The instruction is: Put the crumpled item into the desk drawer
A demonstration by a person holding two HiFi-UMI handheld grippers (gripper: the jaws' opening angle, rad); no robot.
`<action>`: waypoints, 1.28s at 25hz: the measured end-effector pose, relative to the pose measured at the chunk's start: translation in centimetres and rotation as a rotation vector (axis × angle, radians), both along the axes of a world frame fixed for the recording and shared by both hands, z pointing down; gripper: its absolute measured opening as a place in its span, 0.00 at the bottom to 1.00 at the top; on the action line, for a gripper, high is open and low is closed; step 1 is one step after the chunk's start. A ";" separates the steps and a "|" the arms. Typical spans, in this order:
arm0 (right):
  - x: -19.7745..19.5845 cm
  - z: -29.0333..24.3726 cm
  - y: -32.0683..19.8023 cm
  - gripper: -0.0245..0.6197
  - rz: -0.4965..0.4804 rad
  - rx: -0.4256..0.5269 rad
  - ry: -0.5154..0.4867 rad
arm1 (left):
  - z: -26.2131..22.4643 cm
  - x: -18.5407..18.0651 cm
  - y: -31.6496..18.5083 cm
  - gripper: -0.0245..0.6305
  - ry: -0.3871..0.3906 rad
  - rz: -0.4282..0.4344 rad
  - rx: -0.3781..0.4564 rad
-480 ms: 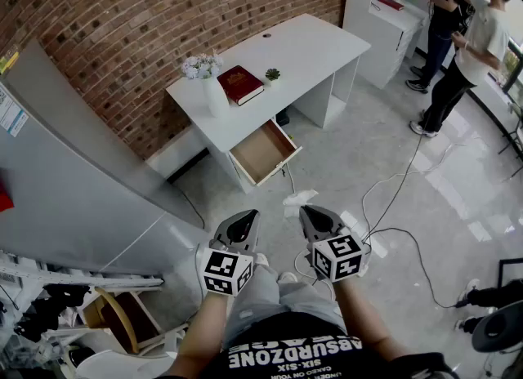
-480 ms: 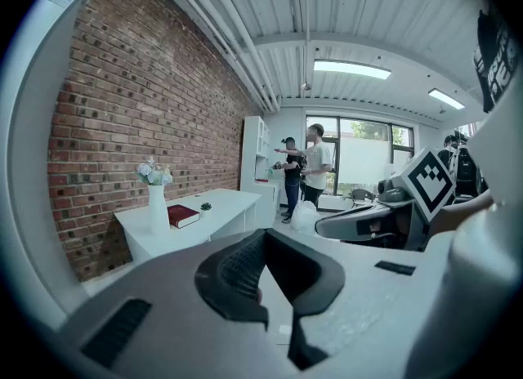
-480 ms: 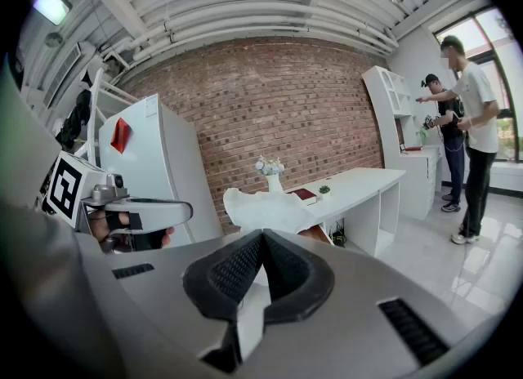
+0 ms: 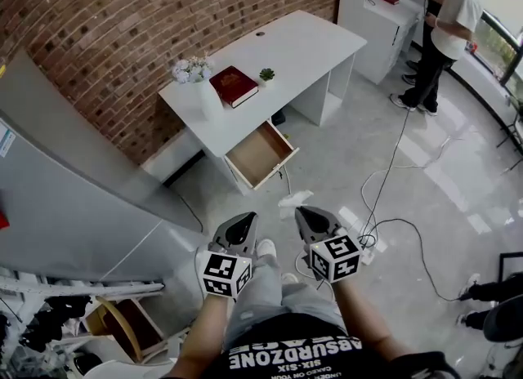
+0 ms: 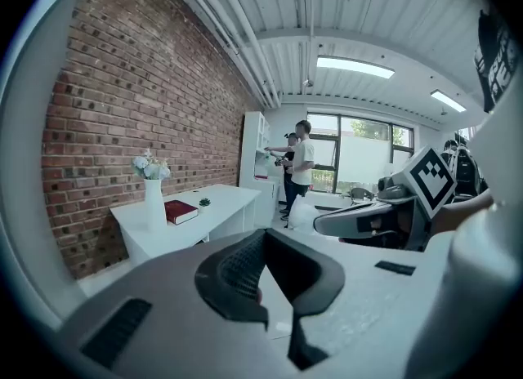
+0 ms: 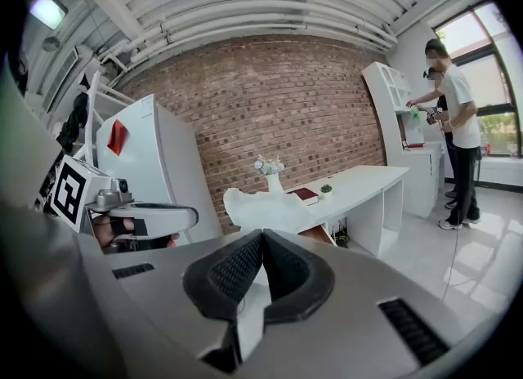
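Left gripper (image 4: 248,220): jaws together at the tips, nothing between them in its own view (image 5: 263,233). Right gripper (image 4: 301,212): jaws pinched on the crumpled item (image 4: 294,199), a white, wrinkled wad that sticks out beyond the tips; right gripper view (image 6: 262,235) shows the same, the white mass (image 6: 265,206) spreading just past the closed pads. Both grippers are held side by side, near each other but apart, low in front of the person, with the marker cubes toward the body. The item hangs over the floor (image 4: 458,198), short of the desk (image 4: 302,42) and well apart from it. The drawer (image 4: 260,153) stands pulled out from the desk's left end, wooden inside, with no contents to be seen. On the white desktop: a red book (image 4: 234,85), a white vase (image 4: 208,95) of pale flowers just beside it, and a small plant (image 4: 266,74) near the book's other side. A brick wall (image 4: 163,10) runs behind the desk. A white cable (image 4: 392,181) trails in loops across the pale floor to the right of the grippers. Two people (image 4: 448,26) stand at a white shelf unit (image 4: 384,18) in the far right corner, backs mostly turned. From the left gripper view the right gripper (image 5: 368,218) shows at the side with the white item (image 5: 301,212) at its tip.
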State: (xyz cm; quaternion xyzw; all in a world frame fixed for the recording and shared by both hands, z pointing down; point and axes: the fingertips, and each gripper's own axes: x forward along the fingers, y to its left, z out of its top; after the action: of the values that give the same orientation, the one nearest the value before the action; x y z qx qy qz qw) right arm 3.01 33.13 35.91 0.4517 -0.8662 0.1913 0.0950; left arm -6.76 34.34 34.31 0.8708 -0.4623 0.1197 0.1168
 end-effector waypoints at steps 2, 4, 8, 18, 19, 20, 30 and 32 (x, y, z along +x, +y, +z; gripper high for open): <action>-0.1 0.2 -1.0 0.04 0.002 -0.005 -0.001 | 0.4 0.0 -1.0 0.05 0.002 0.007 -0.006; -0.2 0.4 -2.1 0.04 0.005 -0.008 -0.005 | 0.7 -0.1 -2.1 0.05 0.003 0.014 -0.010; -0.2 0.6 -4.9 0.04 0.013 -0.016 0.001 | 1.1 -0.3 -4.8 0.05 0.005 0.020 -0.021; -0.8 0.0 -12.1 0.04 0.023 -0.024 0.006 | 1.0 -1.7 -12.3 0.05 0.009 0.022 -0.034; -0.8 0.0 -12.7 0.04 0.025 -0.025 0.004 | 1.1 -1.7 -12.8 0.05 0.009 0.024 -0.037; -0.8 -0.1 -13.4 0.04 0.028 -0.026 0.003 | 1.1 -1.7 -13.4 0.05 0.009 0.027 -0.039; -1.1 0.6 -18.1 0.04 0.054 -0.046 0.003 | 1.6 -2.7 -17.8 0.05 -0.004 0.045 -0.059; -1.4 0.9 -18.9 0.04 0.062 -0.051 0.003 | 1.9 -3.2 -18.6 0.05 -0.005 0.047 -0.062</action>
State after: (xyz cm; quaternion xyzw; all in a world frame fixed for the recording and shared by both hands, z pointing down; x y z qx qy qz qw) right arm 1.64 14.20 36.81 0.4759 -0.8465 0.2156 0.1019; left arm -10.00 15.71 36.24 0.8770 -0.4382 0.1389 0.1397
